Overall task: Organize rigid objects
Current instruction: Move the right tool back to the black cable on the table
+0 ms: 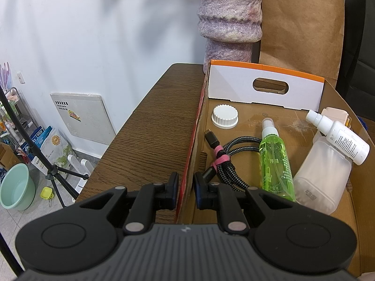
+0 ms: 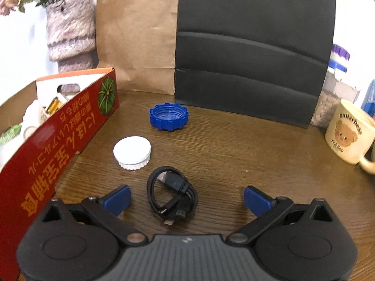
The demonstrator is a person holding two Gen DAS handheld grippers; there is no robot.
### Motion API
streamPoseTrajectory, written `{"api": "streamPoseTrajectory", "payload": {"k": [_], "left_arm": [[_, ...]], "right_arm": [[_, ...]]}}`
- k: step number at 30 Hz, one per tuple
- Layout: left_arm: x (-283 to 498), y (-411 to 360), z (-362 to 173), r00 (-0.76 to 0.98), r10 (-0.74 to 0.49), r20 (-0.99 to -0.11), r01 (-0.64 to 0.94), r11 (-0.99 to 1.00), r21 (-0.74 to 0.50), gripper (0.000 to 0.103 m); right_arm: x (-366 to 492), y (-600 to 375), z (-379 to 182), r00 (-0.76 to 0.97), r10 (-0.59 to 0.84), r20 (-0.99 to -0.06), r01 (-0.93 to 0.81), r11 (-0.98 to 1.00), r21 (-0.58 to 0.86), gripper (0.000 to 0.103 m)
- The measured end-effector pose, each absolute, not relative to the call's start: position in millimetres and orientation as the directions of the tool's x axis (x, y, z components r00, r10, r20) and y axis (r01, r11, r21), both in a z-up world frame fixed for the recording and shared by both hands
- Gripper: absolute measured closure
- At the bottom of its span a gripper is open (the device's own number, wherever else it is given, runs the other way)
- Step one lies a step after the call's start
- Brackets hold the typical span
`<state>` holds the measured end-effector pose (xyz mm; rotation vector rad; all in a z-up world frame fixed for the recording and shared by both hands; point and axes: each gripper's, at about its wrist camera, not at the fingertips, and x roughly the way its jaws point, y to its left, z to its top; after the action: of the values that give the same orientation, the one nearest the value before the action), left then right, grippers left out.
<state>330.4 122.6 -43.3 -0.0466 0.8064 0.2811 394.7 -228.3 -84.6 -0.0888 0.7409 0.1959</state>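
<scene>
So the cardboard box (image 1: pixel 276 126) is the anchor here. The left gripper (image 1: pixel 186 188) has its jaws clamped on the box's near-left wall. Inside sit a white cap (image 1: pixel 224 116), a braided cable (image 1: pixel 225 161), a green spray bottle (image 1: pixel 276 164), and a white bottle (image 1: pixel 339 135) leaning on a frosted container (image 1: pixel 321 178); something pinkish behind it is mostly hidden. Right of the box, on the counter (image 2: pixel 234 154), the right gripper (image 2: pixel 186 199) hovers with jaws wide apart around a coiled black cable (image 2: pixel 172 194), not touching. A second white cap (image 2: pixel 132 152) and a blue lid (image 2: pixel 168 116) lie beyond. The mug (image 2: pixel 346 138) is cut off.
</scene>
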Motion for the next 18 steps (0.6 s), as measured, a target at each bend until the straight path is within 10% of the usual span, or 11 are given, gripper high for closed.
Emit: {"api": "streamPoseTrajectory", "payload": {"k": [9,18], "left_arm": [[330,123,-43,0.657,0.23,-0.718,-0.265,0.962,0.066,0.088],[330,123,-43,0.657,0.23,-0.718,-0.265,0.962,0.065,0.088]], "right_arm": [[395,-231,-87,0.729,0.156,-0.667,-0.196,0.981,0.016,0.005],[384,-234,-82,0.755,0.174,-0.632,-0.19,0.981,0.043,0.062]]}}
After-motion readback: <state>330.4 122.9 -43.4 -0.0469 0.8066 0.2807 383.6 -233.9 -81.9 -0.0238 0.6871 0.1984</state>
